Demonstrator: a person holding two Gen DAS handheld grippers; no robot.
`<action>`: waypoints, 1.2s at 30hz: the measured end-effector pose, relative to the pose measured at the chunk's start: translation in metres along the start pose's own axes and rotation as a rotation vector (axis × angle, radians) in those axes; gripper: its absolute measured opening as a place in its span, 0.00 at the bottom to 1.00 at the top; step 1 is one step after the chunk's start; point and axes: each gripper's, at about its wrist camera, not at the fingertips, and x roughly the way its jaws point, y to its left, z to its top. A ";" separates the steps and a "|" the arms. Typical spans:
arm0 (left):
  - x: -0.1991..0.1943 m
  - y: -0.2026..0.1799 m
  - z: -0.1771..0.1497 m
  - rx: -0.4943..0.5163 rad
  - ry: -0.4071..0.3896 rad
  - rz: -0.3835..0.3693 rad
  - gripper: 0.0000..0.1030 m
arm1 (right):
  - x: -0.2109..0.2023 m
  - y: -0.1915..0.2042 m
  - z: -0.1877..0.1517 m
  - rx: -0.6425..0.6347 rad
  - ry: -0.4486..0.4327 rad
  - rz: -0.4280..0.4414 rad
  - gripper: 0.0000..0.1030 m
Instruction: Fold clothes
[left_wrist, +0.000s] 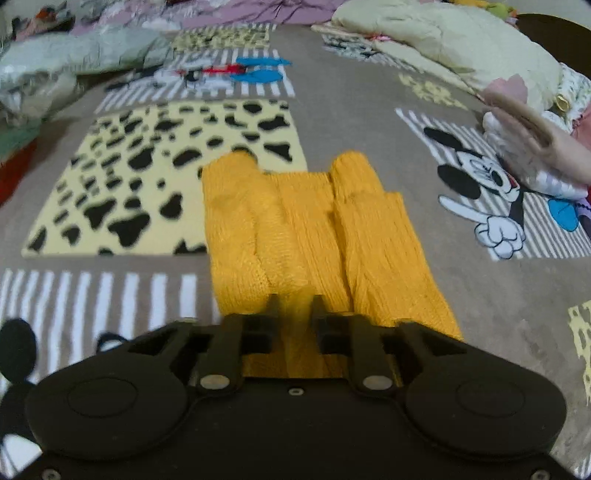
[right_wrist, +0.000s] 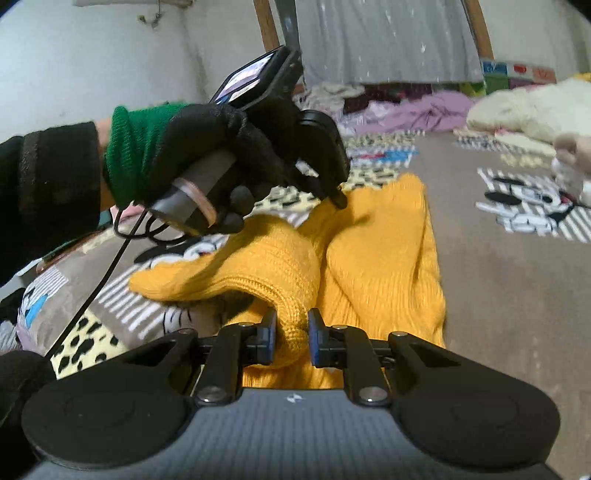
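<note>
Yellow knit sweater (right_wrist: 376, 251) lies on the cartoon-print blanket (left_wrist: 369, 122); right gripper (right_wrist: 291, 332) pinches its hem at 6 o'clock, left gripper (left_wrist: 293, 314) part-open, yellow knit between its fingers, grip unclear.

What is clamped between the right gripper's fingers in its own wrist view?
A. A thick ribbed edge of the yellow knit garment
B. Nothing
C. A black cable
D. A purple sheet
A: the right gripper is pinched on a rolled ribbed edge of the yellow knit garment.
</note>
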 end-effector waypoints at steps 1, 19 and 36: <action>0.000 0.003 -0.001 -0.018 -0.001 -0.017 0.34 | 0.002 0.001 -0.001 -0.008 0.013 -0.005 0.18; 0.022 -0.017 0.003 0.217 0.019 0.037 0.20 | 0.003 -0.006 0.000 0.028 0.062 0.035 0.22; -0.167 0.117 -0.182 -0.568 -0.198 -0.078 0.47 | -0.021 -0.016 -0.002 0.093 0.012 0.092 0.31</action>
